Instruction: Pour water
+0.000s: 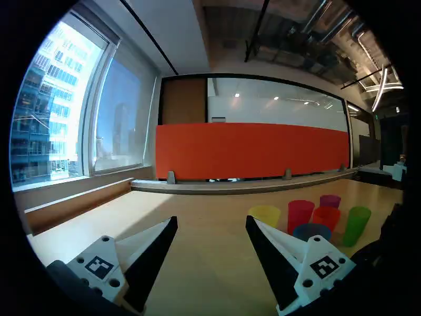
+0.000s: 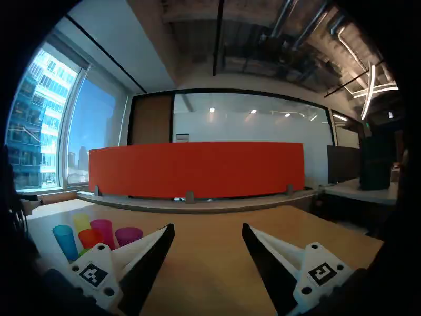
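Cups (image 1: 300, 213) in bright colours cluster on a wooden desk (image 1: 158, 205) while the left gripper (image 1: 210, 218) and right gripper (image 2: 207, 226) hover, jaws wide apart, empty.

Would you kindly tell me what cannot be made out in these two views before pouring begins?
Left gripper view: blue cup, lower part behind a finger of the left hand-held gripper.
Right gripper view: orange cup, base behind a finger of the right hand-held gripper.
Both views: whether any cup holds water; too small, seen side-on.
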`<state>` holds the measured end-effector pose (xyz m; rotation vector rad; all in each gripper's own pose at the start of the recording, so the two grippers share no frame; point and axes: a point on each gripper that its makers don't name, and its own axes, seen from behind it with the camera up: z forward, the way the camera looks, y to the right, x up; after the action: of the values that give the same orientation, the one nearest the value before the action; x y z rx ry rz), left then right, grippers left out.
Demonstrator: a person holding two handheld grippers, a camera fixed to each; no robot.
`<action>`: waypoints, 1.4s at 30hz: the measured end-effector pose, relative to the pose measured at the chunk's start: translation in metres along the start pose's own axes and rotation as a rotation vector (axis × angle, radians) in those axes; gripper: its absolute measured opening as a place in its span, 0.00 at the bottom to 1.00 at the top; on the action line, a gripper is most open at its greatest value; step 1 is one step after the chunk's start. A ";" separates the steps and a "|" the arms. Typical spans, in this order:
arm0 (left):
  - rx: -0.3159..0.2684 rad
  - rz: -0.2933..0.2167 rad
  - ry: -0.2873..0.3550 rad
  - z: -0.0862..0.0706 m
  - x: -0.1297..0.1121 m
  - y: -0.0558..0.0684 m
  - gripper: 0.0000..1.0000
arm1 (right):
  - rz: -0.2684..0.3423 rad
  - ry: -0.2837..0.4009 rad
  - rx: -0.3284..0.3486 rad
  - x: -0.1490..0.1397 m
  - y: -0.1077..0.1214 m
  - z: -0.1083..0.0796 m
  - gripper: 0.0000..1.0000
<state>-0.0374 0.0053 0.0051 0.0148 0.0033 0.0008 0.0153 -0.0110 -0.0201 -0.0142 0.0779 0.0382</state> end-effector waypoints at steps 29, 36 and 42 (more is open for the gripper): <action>0.000 0.000 0.000 0.000 -0.001 0.002 0.96 | -0.023 -0.050 0.005 -0.032 -0.003 0.005 0.99; 0.000 0.000 0.000 0.000 -0.001 0.002 0.96 | -0.024 -0.050 0.007 -0.032 -0.004 0.004 0.99; 0.000 0.000 0.000 0.000 -0.001 0.002 0.96 | -0.024 -0.050 0.009 -0.032 -0.003 0.005 0.99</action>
<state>-0.0384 0.0071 0.0052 0.0144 0.0031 0.0004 -0.0164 -0.0151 -0.0122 -0.0052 0.0278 0.0146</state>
